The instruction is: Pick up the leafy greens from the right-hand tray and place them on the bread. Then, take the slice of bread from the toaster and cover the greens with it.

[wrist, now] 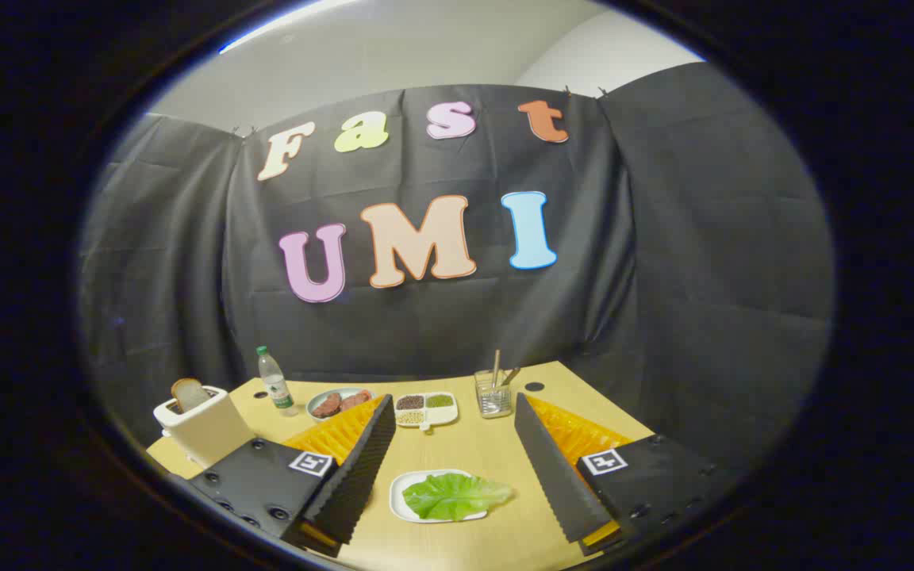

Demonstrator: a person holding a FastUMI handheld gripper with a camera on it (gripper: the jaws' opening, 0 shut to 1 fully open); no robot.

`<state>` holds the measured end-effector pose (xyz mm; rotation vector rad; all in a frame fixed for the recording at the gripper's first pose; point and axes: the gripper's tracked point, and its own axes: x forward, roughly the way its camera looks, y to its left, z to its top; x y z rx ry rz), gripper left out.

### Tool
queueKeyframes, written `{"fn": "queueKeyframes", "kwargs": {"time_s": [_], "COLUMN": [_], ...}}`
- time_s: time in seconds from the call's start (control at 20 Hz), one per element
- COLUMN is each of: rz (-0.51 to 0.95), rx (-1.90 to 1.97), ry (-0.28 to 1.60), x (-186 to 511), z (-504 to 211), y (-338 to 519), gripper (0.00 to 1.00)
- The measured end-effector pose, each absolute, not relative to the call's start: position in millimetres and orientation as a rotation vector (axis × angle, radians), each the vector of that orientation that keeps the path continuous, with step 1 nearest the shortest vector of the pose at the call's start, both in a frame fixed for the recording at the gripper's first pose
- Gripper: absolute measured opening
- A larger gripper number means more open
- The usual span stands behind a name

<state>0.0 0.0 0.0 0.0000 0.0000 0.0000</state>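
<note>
Leafy greens [457, 496] between spread fingers [362, 468]

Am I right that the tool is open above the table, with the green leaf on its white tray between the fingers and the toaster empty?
Not quite: the toaster is not empty; a bread slice stands up out of its slot. The rest holds in the gripper view: the tool is open above the table, and the green leaf lies on its white tray between the fingers.

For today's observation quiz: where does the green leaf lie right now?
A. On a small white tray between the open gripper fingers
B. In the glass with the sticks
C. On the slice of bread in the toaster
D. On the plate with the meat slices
A: the green leaf lies on the small white tray on the table, between the fingers of the open gripper, touched by neither.
</note>
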Motion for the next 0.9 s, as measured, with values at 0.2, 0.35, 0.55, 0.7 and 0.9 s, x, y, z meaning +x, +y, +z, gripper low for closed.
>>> {"fn": "queueKeyframes", "kwargs": {"time_s": [0.2, 0.35, 0.55, 0.7, 0.9], "rz": [0.007, -0.009, -0.041, -0.067, -0.093], "rx": [0.016, 0.018, 0.030, 0.022, 0.033], "ry": [-0.011, -0.015, -0.013, -0.006, 0.020], "x": [3, 7, 9, 9, 13], "z": [6, 5, 6, 2, -9], "y": [8, 3, -7, -15, -25], "gripper": [0.97, 0.97, 0.97, 0.97, 0.97]}}
